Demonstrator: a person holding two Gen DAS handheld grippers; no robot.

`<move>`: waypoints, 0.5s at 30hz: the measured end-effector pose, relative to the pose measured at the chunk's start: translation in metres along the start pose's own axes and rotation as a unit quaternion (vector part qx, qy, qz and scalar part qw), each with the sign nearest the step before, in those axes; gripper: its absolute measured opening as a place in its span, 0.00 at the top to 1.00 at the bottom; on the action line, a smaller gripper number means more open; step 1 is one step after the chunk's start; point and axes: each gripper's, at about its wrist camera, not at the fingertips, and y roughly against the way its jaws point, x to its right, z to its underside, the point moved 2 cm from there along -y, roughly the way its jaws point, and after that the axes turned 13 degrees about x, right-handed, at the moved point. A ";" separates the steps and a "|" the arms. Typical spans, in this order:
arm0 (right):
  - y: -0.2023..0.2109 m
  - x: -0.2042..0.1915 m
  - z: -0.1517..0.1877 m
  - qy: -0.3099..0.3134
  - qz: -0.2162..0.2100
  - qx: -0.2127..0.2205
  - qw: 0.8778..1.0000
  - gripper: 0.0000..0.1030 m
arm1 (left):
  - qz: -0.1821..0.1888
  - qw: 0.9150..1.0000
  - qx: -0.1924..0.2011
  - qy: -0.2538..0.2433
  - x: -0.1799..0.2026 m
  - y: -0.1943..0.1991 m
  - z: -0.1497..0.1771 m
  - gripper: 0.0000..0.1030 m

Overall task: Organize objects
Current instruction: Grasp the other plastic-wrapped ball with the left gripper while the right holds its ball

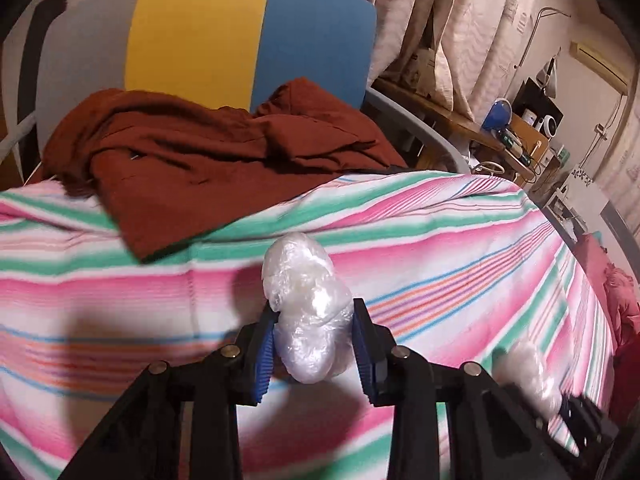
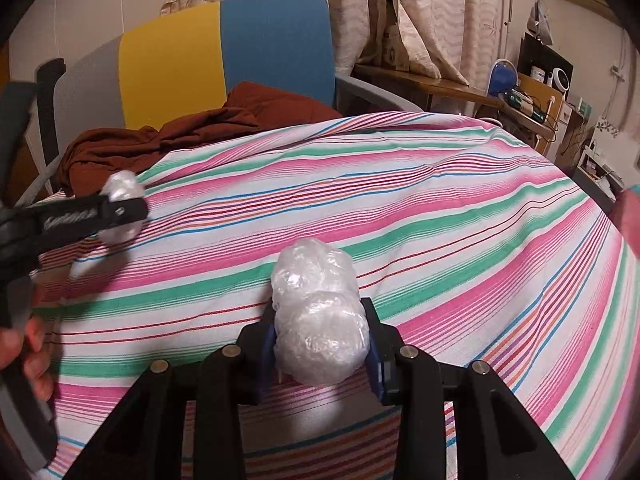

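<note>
Nearest, left gripper [image 1: 314, 340] clamps a plastic-wrapped bundle [image 1: 308, 312]; right gripper [image 2: 320, 344] clamps a second wrapped bundle [image 2: 318, 320]. Both hover over the striped blanket [image 2: 440, 208]. Keep grips firm, lower gently. Far: brown garment [image 1: 208, 160], chair [image 1: 200, 32].

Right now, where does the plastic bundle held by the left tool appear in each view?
Left wrist view: the bundle sits at lower centre, clamped in the left tool.
Right wrist view: the same bundle is at the left edge, in the left tool seen from the side.
Shared landmark: the brown cloth on the chair.
</note>
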 end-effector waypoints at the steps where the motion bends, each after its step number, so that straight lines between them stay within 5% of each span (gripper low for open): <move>1: 0.000 0.000 0.000 0.001 0.001 0.000 1.000 0.63 | -0.004 1.000 0.002 0.001 -0.004 0.005 0.002 0.67; 15: 0.029 -0.025 -0.004 0.060 0.029 0.046 0.997 0.63 | -0.012 0.999 0.007 -0.032 -0.025 0.079 0.044 0.67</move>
